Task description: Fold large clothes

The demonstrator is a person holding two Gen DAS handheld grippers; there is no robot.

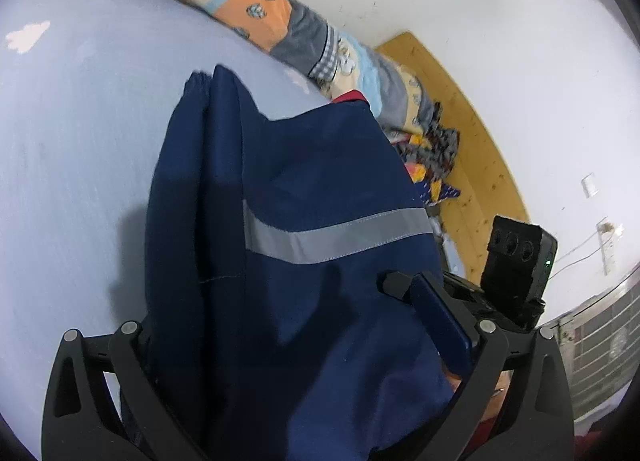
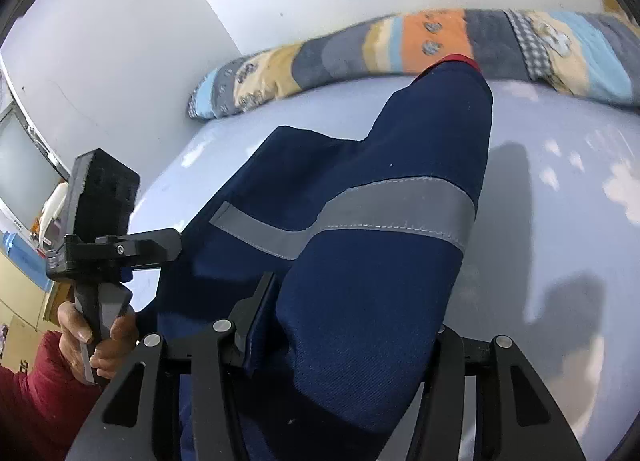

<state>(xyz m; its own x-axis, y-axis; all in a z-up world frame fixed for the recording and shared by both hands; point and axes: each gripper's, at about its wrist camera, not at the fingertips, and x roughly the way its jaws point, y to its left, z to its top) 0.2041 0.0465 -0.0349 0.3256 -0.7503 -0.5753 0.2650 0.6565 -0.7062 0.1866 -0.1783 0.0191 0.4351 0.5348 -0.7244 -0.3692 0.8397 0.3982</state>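
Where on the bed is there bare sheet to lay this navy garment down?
Bare pale-blue sheet lies left of the navy garment, up to the patchwork quilt. In the right wrist view, sheet is also free right of the garment. Crowded: the far edge along the quilt and the clutter by the wooden headboard.

navy work garment (image 1: 304,189) drapes over both grippers, hiding their fingertips; its lower part runs off the frame edge.

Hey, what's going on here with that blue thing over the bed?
A person is folding a navy work garment with a grey reflective stripe over a pale blue bed. The left gripper and right gripper each seem to hold an edge, lifting the cloth off the sheet. A patchwork quilt lies along the wall.
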